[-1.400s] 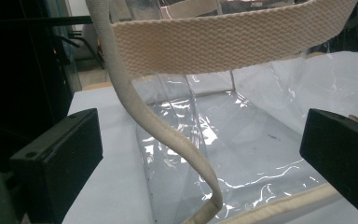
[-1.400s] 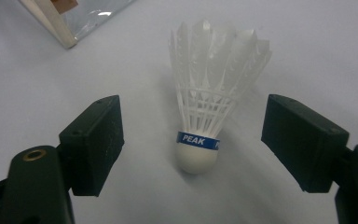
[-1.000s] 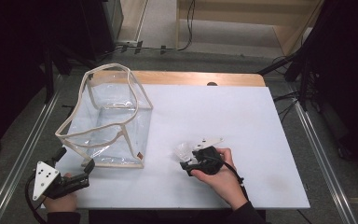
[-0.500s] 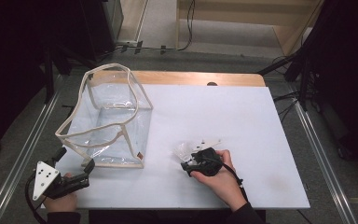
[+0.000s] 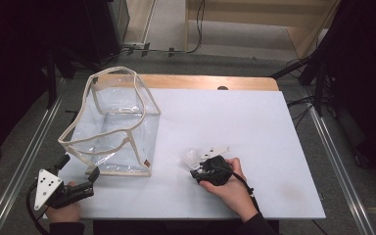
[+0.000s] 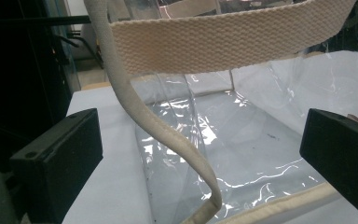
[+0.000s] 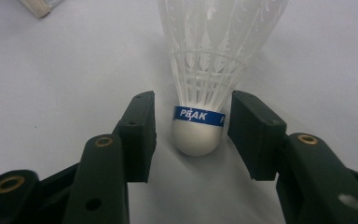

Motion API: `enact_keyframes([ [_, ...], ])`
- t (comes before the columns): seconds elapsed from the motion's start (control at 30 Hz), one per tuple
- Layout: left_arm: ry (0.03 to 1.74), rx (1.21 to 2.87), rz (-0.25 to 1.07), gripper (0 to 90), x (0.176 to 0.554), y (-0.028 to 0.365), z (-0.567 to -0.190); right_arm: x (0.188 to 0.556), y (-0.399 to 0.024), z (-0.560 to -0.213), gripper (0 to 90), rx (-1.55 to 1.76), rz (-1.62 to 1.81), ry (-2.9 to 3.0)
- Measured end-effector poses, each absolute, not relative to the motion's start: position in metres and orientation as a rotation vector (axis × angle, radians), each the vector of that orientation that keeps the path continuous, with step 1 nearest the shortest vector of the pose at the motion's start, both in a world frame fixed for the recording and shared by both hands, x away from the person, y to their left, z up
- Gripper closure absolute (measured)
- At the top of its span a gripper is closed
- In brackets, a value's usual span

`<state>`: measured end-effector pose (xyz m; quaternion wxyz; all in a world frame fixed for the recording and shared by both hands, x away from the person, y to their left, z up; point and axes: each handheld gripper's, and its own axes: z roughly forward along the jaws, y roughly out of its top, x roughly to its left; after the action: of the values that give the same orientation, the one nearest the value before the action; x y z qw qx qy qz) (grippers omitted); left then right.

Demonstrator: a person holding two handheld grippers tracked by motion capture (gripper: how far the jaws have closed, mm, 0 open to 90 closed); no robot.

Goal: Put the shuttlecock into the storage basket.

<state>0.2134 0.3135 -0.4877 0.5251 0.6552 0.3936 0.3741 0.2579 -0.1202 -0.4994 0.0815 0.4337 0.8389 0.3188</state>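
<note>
High view: the right hand-held gripper (image 5: 199, 166) and the left hand-held gripper (image 5: 81, 172) sit where they were a second ago; the shuttlecock (image 5: 194, 157) lies on the white surface (image 5: 254, 127), right of the clear bag (image 5: 110, 122).

Left gripper view: jaws wide apart, the bag's strap (image 6: 168, 154) between them, unpressed.

Right gripper view: jaws have just been closing; the shuttlecock's cork (image 7: 196, 136) sits between them, small gaps remaining either side.
</note>
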Motion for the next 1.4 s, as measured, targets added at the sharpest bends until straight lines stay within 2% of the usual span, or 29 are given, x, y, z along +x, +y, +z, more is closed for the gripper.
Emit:
enact_keyframes([
  [0.4,0.942,1.568,0.894,0.0,0.2134,0.3135,-0.4877,0.2575,-0.1200,-0.5023,61.9,1.300,0.921,2.497],
  [1.4,0.940,1.568,0.894,0.0,0.2135,0.3134,-0.4878,0.2578,-0.1223,-0.4954,62.6,1.270,0.972,2.475],
])
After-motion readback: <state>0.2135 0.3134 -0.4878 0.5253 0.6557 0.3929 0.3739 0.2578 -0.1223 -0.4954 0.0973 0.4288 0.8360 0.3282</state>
